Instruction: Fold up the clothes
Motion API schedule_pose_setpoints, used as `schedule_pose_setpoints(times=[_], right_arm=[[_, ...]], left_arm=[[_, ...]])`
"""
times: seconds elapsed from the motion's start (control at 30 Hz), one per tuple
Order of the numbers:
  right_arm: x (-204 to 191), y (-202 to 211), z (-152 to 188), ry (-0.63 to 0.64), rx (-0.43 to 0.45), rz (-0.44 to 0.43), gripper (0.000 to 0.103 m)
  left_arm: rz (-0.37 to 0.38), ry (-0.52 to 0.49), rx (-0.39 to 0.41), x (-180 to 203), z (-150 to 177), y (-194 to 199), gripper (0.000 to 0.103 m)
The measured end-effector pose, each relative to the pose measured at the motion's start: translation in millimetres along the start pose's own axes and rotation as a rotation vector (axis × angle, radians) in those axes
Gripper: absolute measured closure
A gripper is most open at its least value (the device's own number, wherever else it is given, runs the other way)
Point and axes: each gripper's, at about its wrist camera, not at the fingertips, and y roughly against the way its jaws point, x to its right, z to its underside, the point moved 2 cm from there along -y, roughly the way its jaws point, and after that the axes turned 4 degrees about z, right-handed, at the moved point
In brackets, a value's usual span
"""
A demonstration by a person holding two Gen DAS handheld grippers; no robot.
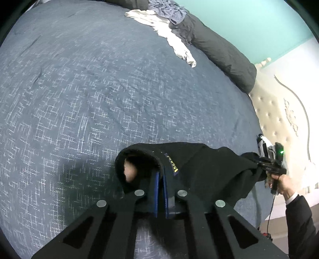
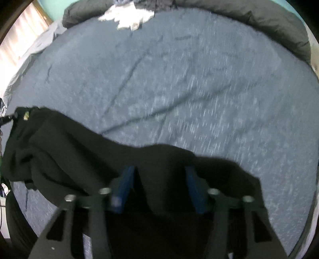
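Observation:
A black garment (image 1: 209, 165) with a yellow label (image 1: 173, 163) hangs stretched between my two grippers above the bed. My left gripper (image 1: 161, 173) is shut on its edge beside the label, where a round opening in the cloth gapes. In the left wrist view a hand holds my right gripper (image 1: 259, 164) at the garment's other end. The right wrist view is blurred. There the right gripper (image 2: 160, 175) has its blue pads (image 2: 127, 183) wide apart, with the black garment (image 2: 69, 143) draped over and between them. The left gripper's tip (image 2: 8, 117) shows at the far left.
The bed's blue-grey patterned cover (image 1: 99, 89) fills both views. At its far end a white garment (image 1: 169, 33) and a blue one (image 1: 167, 10) lie piled against a dark rolled duvet (image 1: 223, 49). A tufted cream headboard (image 1: 279, 119) stands to the right.

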Motion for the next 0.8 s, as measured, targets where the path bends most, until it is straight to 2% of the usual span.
schedule_pose_setpoints(times=[0.03, 0.07, 0.13, 0.27, 0.47, 0.63, 0.8], right_arm=[[0, -1, 4, 0.005, 0.002, -0.008, 0.082], [1, 2, 8, 0.005, 0.016, -0.019, 0.087], [2, 17, 17, 0.001, 0.062, -0.041, 0.089], [1, 56, 40, 0.031, 0.108, -0.090, 0.090], [-10, 99, 84, 0.079, 0.077, -0.147, 0.092], [-25, 96, 130, 0.122, 0.004, -0.184, 0.093], [-30, 85, 146, 0.105, -0.041, -0.207, 0.093]], left_arm=[[0.003, -0.004, 0.002, 1, 0, 1, 0.100], [0.005, -0.009, 0.005, 3, 0, 2, 0.100], [0.011, -0.021, 0.011, 8, 0, 6, 0.100], [0.021, -0.051, 0.028, 24, 3, 25, 0.100], [0.033, -0.097, 0.043, 49, 16, 57, 0.100], [0.027, -0.113, 0.014, 54, 35, 57, 0.100], [0.022, -0.129, -0.015, 59, 55, 56, 0.100]])
